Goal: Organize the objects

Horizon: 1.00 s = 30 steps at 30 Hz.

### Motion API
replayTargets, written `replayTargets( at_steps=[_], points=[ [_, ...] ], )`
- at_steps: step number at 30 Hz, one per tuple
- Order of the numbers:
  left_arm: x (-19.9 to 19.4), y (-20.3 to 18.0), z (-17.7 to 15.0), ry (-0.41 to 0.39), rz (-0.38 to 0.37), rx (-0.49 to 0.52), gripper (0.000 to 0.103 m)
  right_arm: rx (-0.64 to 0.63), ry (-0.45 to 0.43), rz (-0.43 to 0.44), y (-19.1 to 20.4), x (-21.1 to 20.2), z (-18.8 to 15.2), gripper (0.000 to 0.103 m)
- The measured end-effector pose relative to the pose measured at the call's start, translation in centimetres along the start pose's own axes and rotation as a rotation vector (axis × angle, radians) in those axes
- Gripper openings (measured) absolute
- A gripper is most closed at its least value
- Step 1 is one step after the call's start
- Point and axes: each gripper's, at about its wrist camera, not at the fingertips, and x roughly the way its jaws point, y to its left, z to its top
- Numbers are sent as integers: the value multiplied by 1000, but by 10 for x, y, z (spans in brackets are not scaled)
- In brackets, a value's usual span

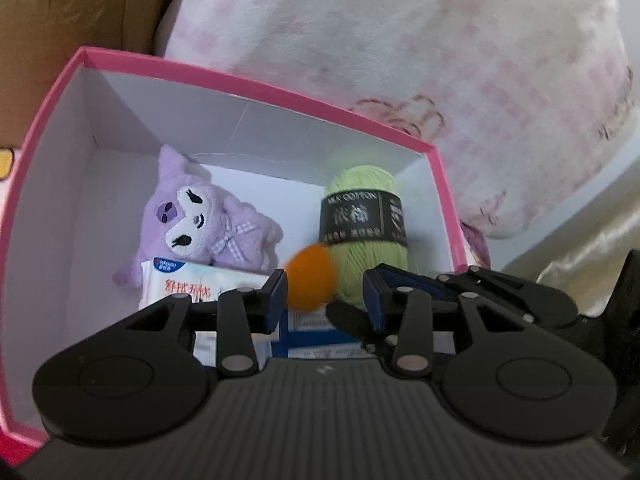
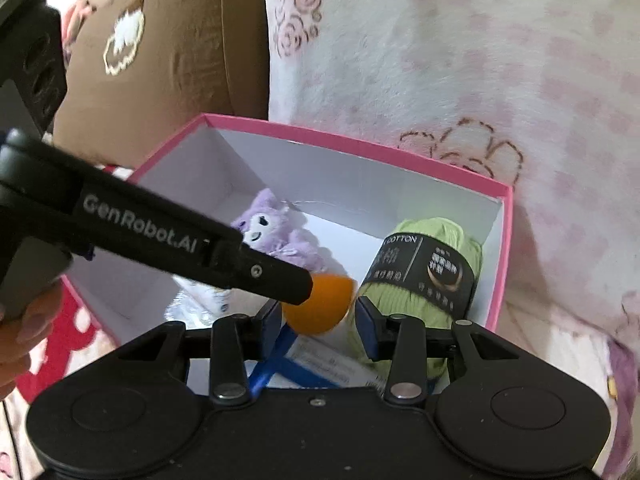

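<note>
Writing: the green yarn skein (image 1: 364,236) wears a black band reading "MILK COTTON", partly legible, above Chinese characters; the left gripper's side, seen from the right wrist, reads "GenRobot.AI"; the tissue pack (image 1: 188,284) carries red Chinese print.
Orange ball (image 2: 320,304): round, plain, motion-blurred, over the box's middle, at 12 o'clock of both grippers' fingertips.
Left gripper (image 1: 325,296): jaws parted, ball between them; whether either pad touches it I cannot tell.
Right gripper (image 2: 318,328): jaws apart, ball just ahead of the gap, unheld.
Box (image 1: 256,84): pink rim, white inside, open-topped.
Contents: purple plush toy (image 1: 200,220) at 10 o'clock of the ball, yarn at 2 o'clock, tissue pack at 8 o'clock.
Hidden: a blue-and-white carton (image 1: 308,332) sits mostly behind the left gripper, its print unreadable.
Surroundings: pink-and-white fleece blanket (image 1: 420,60) beyond the box; brown cushion (image 2: 180,40) at 11 o'clock.
</note>
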Motion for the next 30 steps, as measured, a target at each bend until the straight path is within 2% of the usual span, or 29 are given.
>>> replayTargets(
  at_steps=[5,9,12,17,20,24,30],
  points=[
    [-19,-6,-6,6,7,35,39,24,-33,-56,-1,-15,-15,45],
    [-35,-11,-10,5,35,78,40,89,-68,-35,-10,-33,-24,45],
    [-49,-17,-14,7,58,126,41,87,-96,-39,-4,-43,-22,45],
    [-82,-24,-21,-9,80,175,44,93,-136,-35,6,-86,-27,46],
    [-105,-32,-27,-27,118,203,47,78,-144,-49,19,-107,-28,49],
    [-134,-41,-38,-41,230,190,51,23,-142,-96,43,-133,-30,56],
    [-167,-40,-57,-22,268,197,59,51,-139,-86,67,-161,-37,61]
  ],
)
